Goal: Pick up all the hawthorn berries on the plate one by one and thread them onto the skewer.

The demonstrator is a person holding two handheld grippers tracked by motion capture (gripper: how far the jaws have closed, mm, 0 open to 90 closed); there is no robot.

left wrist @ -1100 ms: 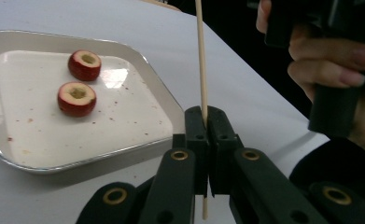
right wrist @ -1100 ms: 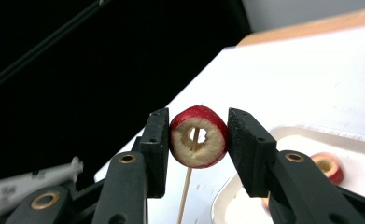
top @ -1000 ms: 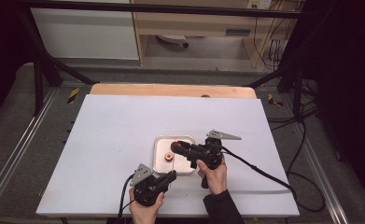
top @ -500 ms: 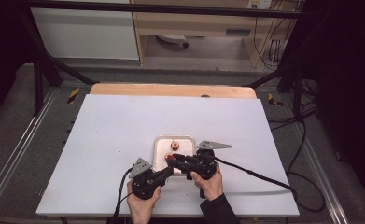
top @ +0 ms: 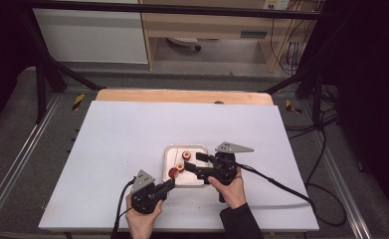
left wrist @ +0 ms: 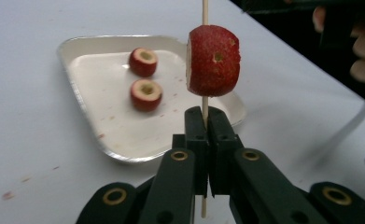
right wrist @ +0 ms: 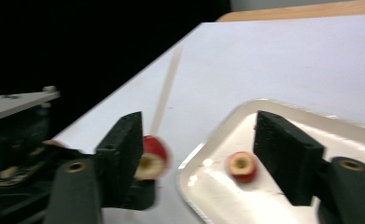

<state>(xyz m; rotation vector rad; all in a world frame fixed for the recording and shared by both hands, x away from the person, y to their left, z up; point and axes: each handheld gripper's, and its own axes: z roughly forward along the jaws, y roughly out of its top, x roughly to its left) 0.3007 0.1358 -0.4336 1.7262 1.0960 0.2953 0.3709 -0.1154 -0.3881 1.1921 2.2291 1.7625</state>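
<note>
1. Your left gripper (left wrist: 203, 140) has its jaws clamped on a thin wooden skewer (left wrist: 205, 11), which stands upright between them with a red fruit piece (left wrist: 214, 60) threaded on it just above the jaw tips.
2. Your right gripper (right wrist: 199, 154) has just been opening its jaws; they stand apart with nothing pressed between the pads.
3. In the right gripper view, the skewered fruit (right wrist: 151, 158) sits just beside the left-hand jaw, blurred, and a loose fruit piece (right wrist: 242, 166) lies in the tray (right wrist: 208, 140) across the gap.
4. The left gripper view shows two loose pieces in the tray (left wrist: 77, 46): one nearer (left wrist: 145, 94), one farther (left wrist: 143, 61), each with a cored hole facing up. The skewered piece hangs over the tray's near right edge.
5. From the high view, the tray (top: 169, 152) rests on the white bench (top: 132, 134), with the right gripper (top: 202, 167) reaching over its right side and the left gripper (top: 169, 183) at its lower left corner.
6. Cables trail from both grippers towards you; a wooden strip (top: 182, 96) borders the bench's far edge.
</note>
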